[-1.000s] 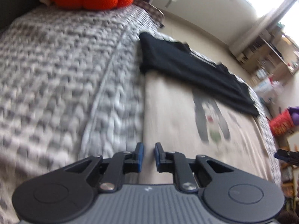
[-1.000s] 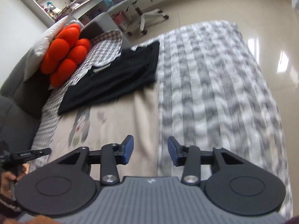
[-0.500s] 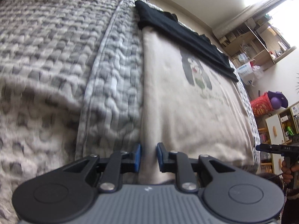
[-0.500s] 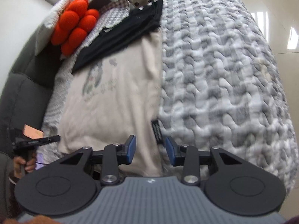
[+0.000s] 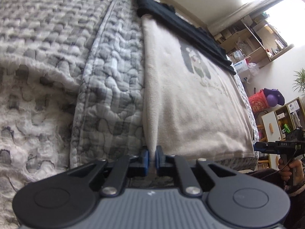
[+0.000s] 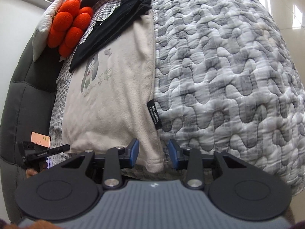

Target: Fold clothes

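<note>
Now, cream sweatshirt (image 5: pixel 194 103) lies flat on the bed, on a grey-and-white quilted cover (image 5: pixel 106 87), printed side up with a small cartoon figure (image 5: pixel 196 64) showing. Black garment (image 5: pixel 183 26) lies across its far end, overlapping the cream fabric.

Left gripper (image 5: pixel 152 159): blue pads nearly together, pinching the near corner of the sweatshirt; a thin ridge of cream cloth rises from between them and runs along the garment's left edge. Grip is narrow, cloth held.

Right gripper (image 6: pixel 153 153): jaws part-open, straddling the opposite near corner of the sweatshirt (image 6: pixel 114 99). The hem corner sits between the pads; left pad looks close to or touching the fabric, right pad stands clear of it. Not clamped.

Black woven label (image 6: pixel 154 114) sticks out of the sweatshirt's side seam onto the quilt, just ahead of the right gripper.

Orange ball-cluster cushion (image 6: pixel 68 24) sits at the far end of the bed beside a pale pillow (image 6: pixel 43 28). Dark padded bed side (image 6: pixel 21 87) runs along the left in the right wrist view. Each wrist view catches the other gripper at its frame edge, held in a hand (image 5: pixel 289 169).
</note>
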A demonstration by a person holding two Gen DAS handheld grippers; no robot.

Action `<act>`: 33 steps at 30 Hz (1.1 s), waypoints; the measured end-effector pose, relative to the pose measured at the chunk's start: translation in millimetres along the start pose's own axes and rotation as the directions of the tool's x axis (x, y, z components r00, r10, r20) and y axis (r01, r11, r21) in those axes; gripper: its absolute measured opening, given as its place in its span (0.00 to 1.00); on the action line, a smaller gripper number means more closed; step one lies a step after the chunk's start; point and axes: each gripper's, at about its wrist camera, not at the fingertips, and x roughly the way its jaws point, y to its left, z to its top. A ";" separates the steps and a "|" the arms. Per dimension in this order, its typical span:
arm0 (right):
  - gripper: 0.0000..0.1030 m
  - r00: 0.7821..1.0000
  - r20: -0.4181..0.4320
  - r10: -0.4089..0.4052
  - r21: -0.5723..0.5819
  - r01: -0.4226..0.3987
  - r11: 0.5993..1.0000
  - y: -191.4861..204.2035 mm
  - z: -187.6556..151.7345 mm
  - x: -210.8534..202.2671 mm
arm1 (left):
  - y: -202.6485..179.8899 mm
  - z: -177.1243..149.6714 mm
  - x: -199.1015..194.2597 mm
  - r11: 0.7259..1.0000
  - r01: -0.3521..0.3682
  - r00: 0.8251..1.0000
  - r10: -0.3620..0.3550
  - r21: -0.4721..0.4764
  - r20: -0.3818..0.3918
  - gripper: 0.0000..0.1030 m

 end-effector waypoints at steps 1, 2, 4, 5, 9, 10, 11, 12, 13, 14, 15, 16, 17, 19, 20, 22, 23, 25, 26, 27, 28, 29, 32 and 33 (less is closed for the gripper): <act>0.38 1.000 0.000 0.003 0.005 -0.003 1.000 -0.6 -0.1 -1.1 | -1.8 -1.0 -2.4 1.000 0.000 1.000 0.000 0.008 0.011 0.06; 0.38 1.000 0.000 0.006 0.009 -0.006 1.000 -1.1 -0.5 -2.3 | -2.1 -1.4 -7.5 1.000 -0.004 1.000 0.003 0.013 0.029 0.06; 0.39 1.000 0.003 0.007 0.013 -0.007 1.000 -0.7 -0.8 -3.3 | 0.7 -1.8 -14.8 1.000 -0.016 0.998 0.015 0.014 0.053 0.06; 0.39 1.000 0.006 0.008 0.016 -0.008 1.000 -0.8 -0.9 -4.0 | 3.4 -1.8 -16.7 1.000 -0.024 0.998 0.023 0.011 0.057 0.06; 0.39 1.000 0.006 0.021 0.039 -0.021 0.999 -4.9 -0.8 -2.8 | 11.6 -2.5 -3.8 0.999 -0.038 0.999 0.037 0.011 0.011 0.06; 0.38 1.000 0.004 0.018 0.040 -0.019 0.999 -5.0 -1.2 -1.0 | 12.1 -2.6 -0.7 0.999 -0.036 0.999 0.035 0.014 0.006 0.07; 0.37 1.000 0.003 0.013 0.039 -0.013 0.999 -4.6 -2.1 1.3 | 12.2 -2.1 1.6 0.999 -0.029 1.000 0.029 0.016 0.004 0.07; 0.33 1.000 0.002 0.009 0.036 -0.009 0.999 -3.9 -2.8 3.0 | 12.5 -1.6 3.8 1.000 -0.023 1.000 0.023 0.018 0.002 0.07; 0.28 1.000 0.002 0.001 0.035 -0.001 0.999 -2.9 -3.5 4.2 | 13.4 -1.1 5.8 1.000 -0.018 1.000 0.018 0.017 -0.001 0.08; 0.26 1.000 0.003 -0.008 0.034 0.008 0.999 -1.8 -4.2 5.5 | 14.2 -0.7 7.6 1.000 -0.013 1.000 0.013 0.017 -0.005 0.08; 0.24 1.000 0.005 -0.013 0.036 0.013 0.999 -1.1 -4.9 6.7 | 15.2 -0.6 8.0 1.000 -0.008 1.000 0.008 0.017 -0.007 0.08; 0.22 1.000 0.007 -0.017 0.038 0.017 0.999 -0.5 -5.5 7.9 | 16.2 -0.4 8.5 1.000 -0.003 1.000 0.003 0.017 -0.009 0.11; 0.22 1.000 0.011 -0.023 0.038 0.023 0.999 0.6 -6.4 8.9 | 16.9 -0.3 8.8 1.000 0.000 1.000 0.000 0.015 -0.009 0.11; 0.18 0.998 0.024 -0.051 0.016 0.051 0.999 6.5 -9.4 10.8 | 16.2 -0.4 9.5 1.000 0.000 1.000 0.000 0.016 -0.010 0.12; 0.16 0.997 0.031 -0.069 -0.003 0.069 0.998 10.8 -11.6 12.1 | 15.0 -0.4 10.0 1.000 -0.004 1.000 0.004 0.018 -0.011 0.13; 0.12 0.992 0.048 -0.114 -0.055 0.117 0.992 21.1 -16.4 15.3 | 12.7 -0.4 10.9 1.000 -0.012 1.000 0.012 0.022 -0.013 0.13; 0.12 0.989 0.056 -0.137 -0.082 0.141 0.987 26.5 -18.5 16.4 | 11.5 -0.3 11.3 1.000 -0.016 1.000 0.016 0.024 -0.015 0.13; 0.12 0.983 0.066 -0.170 -0.120 0.177 0.977 34.0 -22.5 19.3 | 8.1 -0.3 12.0 0.999 -0.021 0.999 0.022 0.036 -0.023 0.13; 0.12 0.981 0.067 -0.181 -0.134 0.188 0.973 36.6 -24.5 20.8 | 6.2 -0.4 12.5 0.999 -0.024 0.999 0.025 0.044 -0.029 0.13; 0.12 0.980 0.064 -0.187 -0.146 0.194 0.970 38.4 -26.6 22.4 | 4.3 -0.6 13.0 0.998 -0.026 0.999 0.028 0.052 -0.034 0.13; 0.12 0.980 0.059 -0.188 -0.154 0.195 0.969 39.5 -28.1 23.9 | 3.0 -1.0 13.0 0.998 -0.029 0.999 0.031 0.060 -0.037 0.13; 0.12 0.982 0.049 -0.183 -0.156 0.188 0.970 39.5 -29.1 25.6 | 1.8 -1.5 12.9 0.997 -0.030 0.999 0.032 0.068 -0.040 0.13; 0.11 0.991 0.032 -0.130 -0.119 0.133 0.984 34.1 -28.2 25.1 | 1.2 -3.3 10.2 0.997 -0.009 0.999 0.012 0.074 -0.039 0.09; 0.10 0.995 0.029 -0.093 -0.088 0.095 0.992 29.8 -26.8 23.0 | 2.5 -3.6 7.9 0.998 0.013 0.999 -0.010 0.065 -0.034 0.09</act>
